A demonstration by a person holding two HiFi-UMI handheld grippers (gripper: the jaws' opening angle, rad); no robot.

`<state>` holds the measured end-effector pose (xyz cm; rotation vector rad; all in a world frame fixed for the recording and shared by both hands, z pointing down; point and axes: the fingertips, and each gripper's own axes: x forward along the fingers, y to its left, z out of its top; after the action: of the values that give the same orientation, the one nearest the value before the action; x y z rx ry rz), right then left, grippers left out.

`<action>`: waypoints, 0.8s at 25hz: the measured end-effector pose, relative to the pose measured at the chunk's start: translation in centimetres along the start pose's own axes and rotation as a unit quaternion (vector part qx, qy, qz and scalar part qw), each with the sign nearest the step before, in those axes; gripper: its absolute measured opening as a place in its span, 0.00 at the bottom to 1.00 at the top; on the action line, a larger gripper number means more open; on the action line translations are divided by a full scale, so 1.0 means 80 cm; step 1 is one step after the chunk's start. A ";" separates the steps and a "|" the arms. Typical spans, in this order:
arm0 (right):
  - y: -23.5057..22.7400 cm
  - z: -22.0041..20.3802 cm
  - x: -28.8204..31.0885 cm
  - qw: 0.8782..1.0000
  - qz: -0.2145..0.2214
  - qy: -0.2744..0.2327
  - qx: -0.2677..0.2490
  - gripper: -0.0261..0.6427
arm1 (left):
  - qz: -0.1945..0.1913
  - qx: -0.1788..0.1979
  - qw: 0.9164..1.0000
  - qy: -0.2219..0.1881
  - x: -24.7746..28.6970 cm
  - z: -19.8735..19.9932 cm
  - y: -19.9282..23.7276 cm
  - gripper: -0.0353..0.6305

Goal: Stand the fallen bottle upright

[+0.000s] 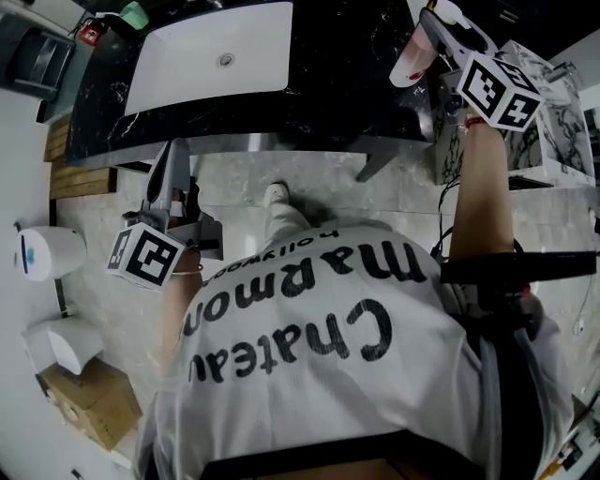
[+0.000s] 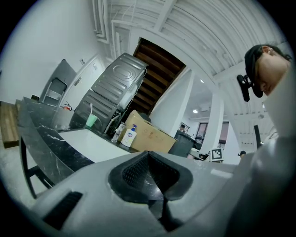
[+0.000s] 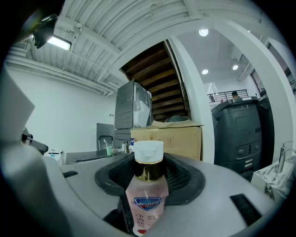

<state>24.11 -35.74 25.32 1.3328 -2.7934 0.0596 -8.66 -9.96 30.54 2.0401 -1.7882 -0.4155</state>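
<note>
A pink bottle (image 3: 147, 203) with a white cap and a gold collar stands upright between the pads of my right gripper (image 3: 149, 183), which is shut on its body. In the head view the same bottle (image 1: 415, 54) is held by the right gripper (image 1: 433, 36) over the right end of the black marble counter (image 1: 356, 84). My left gripper (image 1: 169, 164) hangs lower at the left, in front of the counter's edge. Its dark pads (image 2: 138, 173) meet with nothing between them.
A white sink basin (image 1: 211, 56) is set in the counter, with a green cup (image 1: 134, 13) behind it. A soap dispenser (image 2: 129, 136) and a cardboard box (image 2: 150, 135) stand beyond the basin. A white bin (image 1: 47, 253) is on the floor at the left, and a marbled white box (image 1: 562, 112) sits at the right.
</note>
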 end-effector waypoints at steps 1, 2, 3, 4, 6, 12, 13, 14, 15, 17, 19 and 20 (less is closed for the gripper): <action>-0.001 -0.002 -0.001 1.000 -0.002 0.002 0.001 0.31 | 0.005 -0.002 1.000 0.000 -0.004 -0.002 0.003 0.08; -0.002 -0.003 -0.001 1.000 -0.004 0.006 0.002 0.31 | 0.010 -0.004 1.000 0.000 -0.008 -0.002 0.005 0.08; -0.002 -0.004 -0.001 1.000 -0.005 0.009 0.002 0.31 | 0.013 -0.005 1.000 -0.002 -0.012 -0.002 0.007 0.08; -0.001 -0.004 0.000 1.000 -0.005 0.011 0.001 0.31 | 0.015 -0.005 1.000 -0.005 -0.014 -0.001 0.007 0.07; 0.000 -0.004 0.000 1.000 -0.001 0.015 -0.001 0.31 | 0.018 -0.003 1.000 -0.011 -0.019 0.001 0.005 0.08; 0.003 -0.004 -0.005 1.000 0.007 0.024 -0.003 0.33 | 0.026 -0.001 1.000 -0.018 -0.031 0.002 0.001 0.07; 0.005 -0.005 -0.005 1.000 0.011 0.026 -0.003 0.34 | 0.028 0.001 0.999 -0.020 -0.033 0.003 0.001 0.07; 0.006 -0.005 -0.005 0.999 0.015 0.029 -0.002 0.34 | 0.029 0.002 0.999 -0.022 -0.035 0.005 0.001 0.07; 0.007 -0.006 -0.006 0.999 0.017 0.033 -0.002 0.34 | 0.028 0.002 0.999 -0.023 -0.036 0.005 0.000 0.07; 0.007 -0.007 -0.008 0.999 0.018 0.037 -0.002 0.36 | 0.025 0.001 0.999 -0.026 -0.037 0.006 -0.002 0.08; 0.007 -0.007 -0.010 0.999 0.016 0.034 -0.005 0.39 | 0.027 0.008 0.999 -0.027 -0.038 0.009 -0.004 0.08; 0.008 -0.005 -0.010 0.999 0.017 0.030 -0.008 0.40 | 0.026 0.010 0.999 -0.028 -0.039 0.010 -0.006 0.07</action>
<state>24.14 -34.71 25.69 1.2597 -2.7615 0.0766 -9.08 -6.87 29.53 2.0082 -1.8819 -0.4448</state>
